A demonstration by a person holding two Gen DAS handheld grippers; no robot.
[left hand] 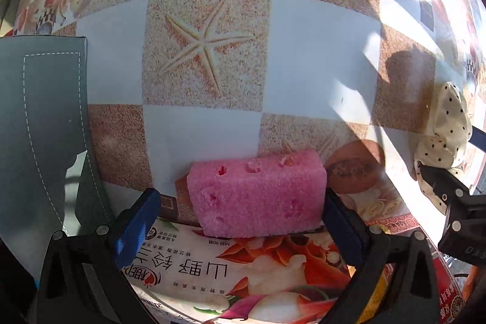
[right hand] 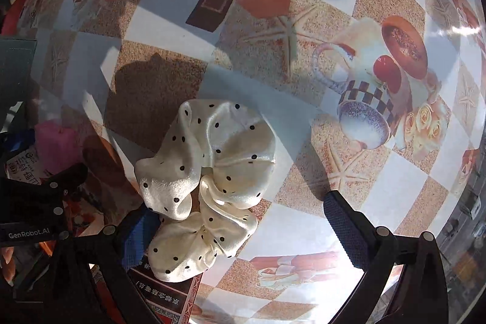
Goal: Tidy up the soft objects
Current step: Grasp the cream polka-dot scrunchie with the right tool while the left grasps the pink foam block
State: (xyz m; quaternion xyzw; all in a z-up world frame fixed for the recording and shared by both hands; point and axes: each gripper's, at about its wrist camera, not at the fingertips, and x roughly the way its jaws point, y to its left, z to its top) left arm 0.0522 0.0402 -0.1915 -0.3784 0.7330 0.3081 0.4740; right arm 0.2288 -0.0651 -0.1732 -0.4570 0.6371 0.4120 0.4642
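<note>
On top of the flowery tissue pack point(left hand: 258, 272) sits the pink sponge point(left hand: 256, 193), right at the pack's far edge. The left gripper point(left hand: 240, 220) has its blue fingers point(left hand: 136, 226) spread wide, one on each side of the sponge. The finger on the right side of the view looks like it touches the sponge, the other one is apart. Nothing is squeezed yet.

Off to the right of the sponge, the right gripper point(right hand: 240, 220) also has its fingers wide apart. The cream spotted scrunchie point(right hand: 206, 181) lies between them, against the left-side finger point(right hand: 136, 236) and well apart from the other. Its near end rests on a dark red box point(right hand: 170, 296), and the rest lies on the worktop point(right hand: 379, 190) with the starfish cloth.

It looks like the grabbing step for both soft things. Next, each gripper needs to close gently, then lift. A grey box point(left hand: 39, 123) waits left of the sponge, maybe the place for them.
</note>
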